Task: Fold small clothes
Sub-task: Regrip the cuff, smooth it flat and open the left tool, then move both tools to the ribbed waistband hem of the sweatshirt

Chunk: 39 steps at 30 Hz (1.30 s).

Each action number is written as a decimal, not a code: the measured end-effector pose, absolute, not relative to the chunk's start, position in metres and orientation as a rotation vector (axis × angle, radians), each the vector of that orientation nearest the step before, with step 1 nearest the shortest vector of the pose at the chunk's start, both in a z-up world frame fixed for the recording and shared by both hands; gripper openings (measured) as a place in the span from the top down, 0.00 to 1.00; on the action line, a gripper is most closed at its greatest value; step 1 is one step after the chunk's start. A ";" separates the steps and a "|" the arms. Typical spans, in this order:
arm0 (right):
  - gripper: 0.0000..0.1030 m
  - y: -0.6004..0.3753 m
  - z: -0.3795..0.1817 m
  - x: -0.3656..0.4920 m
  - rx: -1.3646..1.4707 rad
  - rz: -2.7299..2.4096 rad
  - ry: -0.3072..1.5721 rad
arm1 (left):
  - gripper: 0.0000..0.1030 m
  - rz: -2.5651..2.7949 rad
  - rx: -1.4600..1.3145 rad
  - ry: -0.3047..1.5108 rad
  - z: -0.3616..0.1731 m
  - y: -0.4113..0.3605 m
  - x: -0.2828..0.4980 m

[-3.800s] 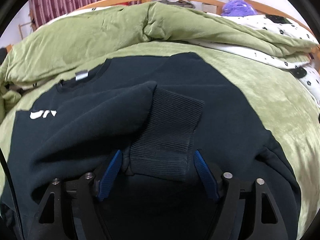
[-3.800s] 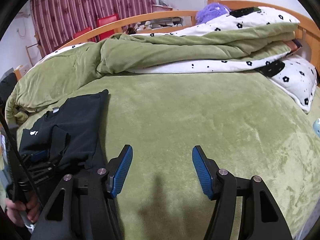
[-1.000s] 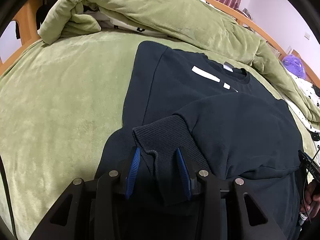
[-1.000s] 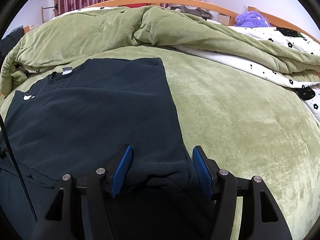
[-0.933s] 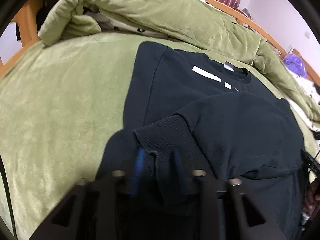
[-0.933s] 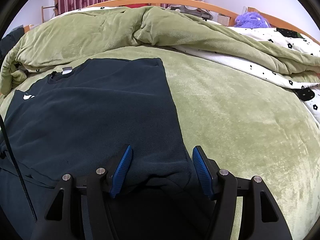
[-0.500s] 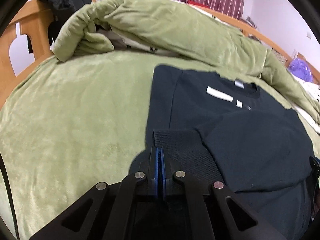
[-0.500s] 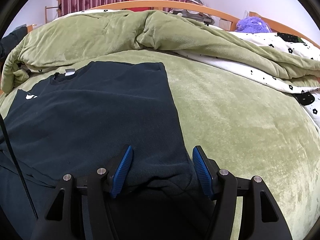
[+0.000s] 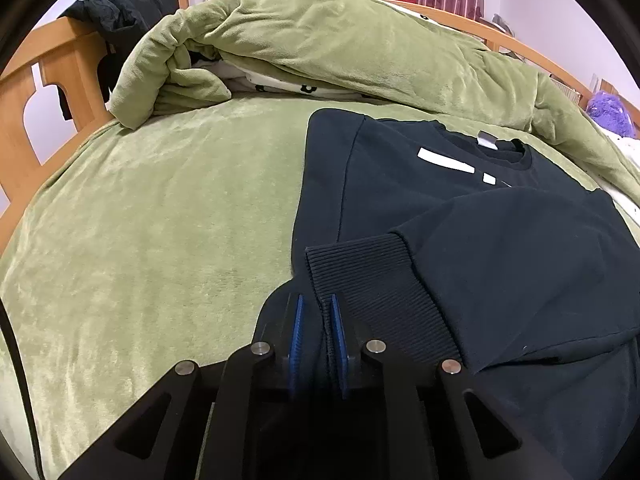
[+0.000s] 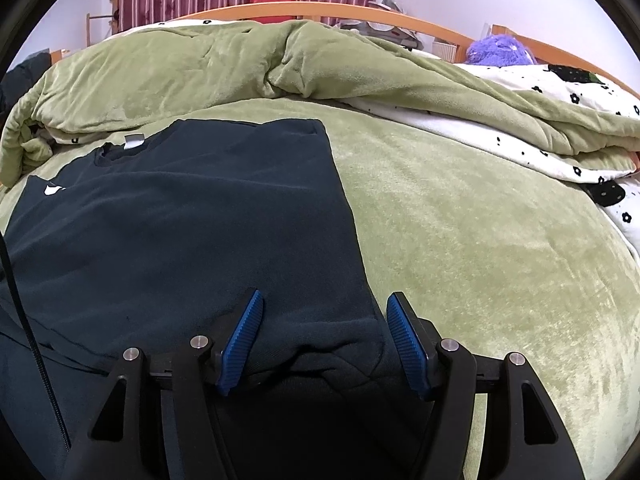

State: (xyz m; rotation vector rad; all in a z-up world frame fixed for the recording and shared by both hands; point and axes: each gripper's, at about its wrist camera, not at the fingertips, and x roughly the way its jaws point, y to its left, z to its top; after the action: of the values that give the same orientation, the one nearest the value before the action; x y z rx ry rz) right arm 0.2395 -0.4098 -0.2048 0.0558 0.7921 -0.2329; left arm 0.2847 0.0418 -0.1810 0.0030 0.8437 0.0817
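My left gripper (image 9: 316, 322) is down at the near left corner of the dark sweatshirt (image 9: 500, 248), which lies flat on the green blanket (image 9: 160, 220) of the bed. Its jaws have just been opening a little and stand only narrowly apart, with the left edge of the ribbed cuff (image 9: 372, 280) bunched between the blue pads; whether they press it I cannot tell. That cuff ends a sleeve folded across the chest, below the white print (image 9: 444, 159) and collar tag (image 9: 486, 139). My right gripper (image 10: 324, 340) is at the near right corner, jaws released and wide, the sweatshirt's folded edge lying loose between them. A rumpled green duvet (image 10: 240, 64) is heaped beyond the sweatshirt.
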 end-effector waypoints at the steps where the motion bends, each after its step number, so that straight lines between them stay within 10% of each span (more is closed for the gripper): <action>1: 0.39 -0.409 -0.205 0.239 0.055 -0.234 0.791 | 0.83 0.086 0.003 0.842 -0.181 0.042 0.284; 39: 0.39 -0.407 -0.198 0.239 0.019 -0.234 0.808 | 0.55 0.089 -0.089 0.875 -0.180 0.060 0.285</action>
State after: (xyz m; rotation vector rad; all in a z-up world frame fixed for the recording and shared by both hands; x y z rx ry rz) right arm 0.2393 -0.4072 -0.1977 0.0194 0.8079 -0.2340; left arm 0.2850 0.0603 -0.1799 -0.0886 0.8746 0.0891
